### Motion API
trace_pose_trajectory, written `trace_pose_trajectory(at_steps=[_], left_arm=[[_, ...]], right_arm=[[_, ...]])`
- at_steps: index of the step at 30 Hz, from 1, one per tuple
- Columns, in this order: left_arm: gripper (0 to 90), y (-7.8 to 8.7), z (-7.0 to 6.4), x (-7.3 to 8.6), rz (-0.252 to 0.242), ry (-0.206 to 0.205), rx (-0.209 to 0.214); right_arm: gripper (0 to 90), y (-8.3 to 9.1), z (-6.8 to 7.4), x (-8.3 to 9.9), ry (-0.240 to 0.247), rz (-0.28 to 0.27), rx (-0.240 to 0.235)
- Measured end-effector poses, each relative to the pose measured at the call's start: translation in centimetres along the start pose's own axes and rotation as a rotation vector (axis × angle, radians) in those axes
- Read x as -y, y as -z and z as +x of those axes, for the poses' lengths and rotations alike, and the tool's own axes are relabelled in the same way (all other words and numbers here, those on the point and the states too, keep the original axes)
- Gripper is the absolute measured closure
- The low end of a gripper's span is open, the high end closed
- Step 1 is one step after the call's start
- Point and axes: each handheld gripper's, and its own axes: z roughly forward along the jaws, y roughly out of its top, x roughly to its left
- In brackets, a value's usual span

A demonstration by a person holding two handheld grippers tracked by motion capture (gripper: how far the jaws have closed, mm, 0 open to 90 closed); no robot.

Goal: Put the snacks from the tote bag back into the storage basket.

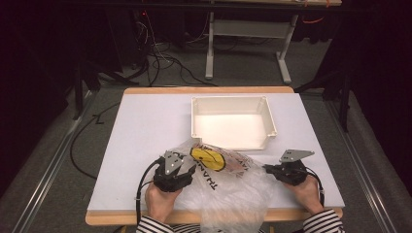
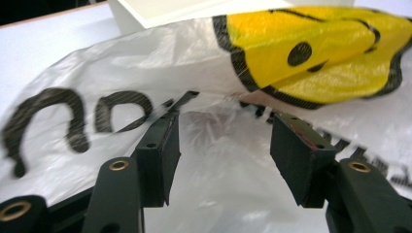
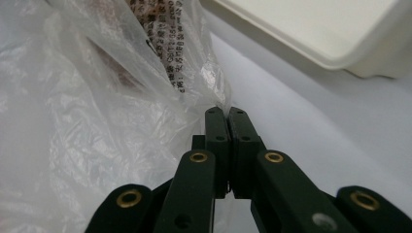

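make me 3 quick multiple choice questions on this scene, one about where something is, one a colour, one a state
1. Where is the white tray relative to the plastic bag?
A. on the far side of it
B. under it
C. to the left of it

2. What colour is the round face printed on the bag?
A. red
B. yellow
C. green

3. How are the fingers of the right gripper?
A. wide apart
B. closed together at the bag's edge
C. around the tray's rim

Answers:
1 A: in the high view the tray lies beyond the bag, farther from the person.
2 B: the left gripper view shows a yellow face outlined in black.
3 B: the right gripper view shows them pressed together against thin plastic, while the left gripper is open.
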Motion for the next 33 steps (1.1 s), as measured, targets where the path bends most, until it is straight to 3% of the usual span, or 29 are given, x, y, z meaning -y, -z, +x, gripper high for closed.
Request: trace_pose_trajectory(at_steps=[4,11,14,19,20,25,29,32,33], left_arm=[[44.7,-0.4,-0.5,0.0,0.016,-0.006,0.028],[44.3,-1.9,-0.8,0.9,0.044,0.005,0.073],[44.6,-2.6,-0.8,1.3,0.068,0.010,0.080],[46.2,-3.0,-0.7,1.5,0.080,0.015,0.084],[46.8,-3.2,-0.7,1.6,0.088,0.013,0.084],[48.5,-3.8,-0.7,1.9,0.103,0.023,0.090],[51.4,-4.2,-0.7,1.9,0.115,0.027,0.092],[52.8,-4.4,-0.6,2.0,0.124,0.034,0.093],[53.6,-4.5,-0.6,2.0,0.125,0.036,0.092]], right_arm=[[89.6,0.7,-1.8,0.4,-0.041,0.003,0.047],[88.9,0.0,-3.0,0.6,-0.063,0.026,0.084],[77.4,0.0,-2.9,0.4,-0.089,0.010,0.097],[65.1,1.7,-1.8,0.1,-0.091,-0.070,0.098],[60.5,2.8,-1.0,-0.2,-0.079,-0.109,0.111],[54.8,4.8,0.9,-0.8,-0.057,-0.186,0.097],[52.3,5.4,1.8,-0.9,-0.045,-0.207,0.083],[52.4,5.5,2.8,-0.9,-0.035,-0.216,0.047],[52.1,5.2,3.7,-0.8,-0.010,-0.201,0.016]])
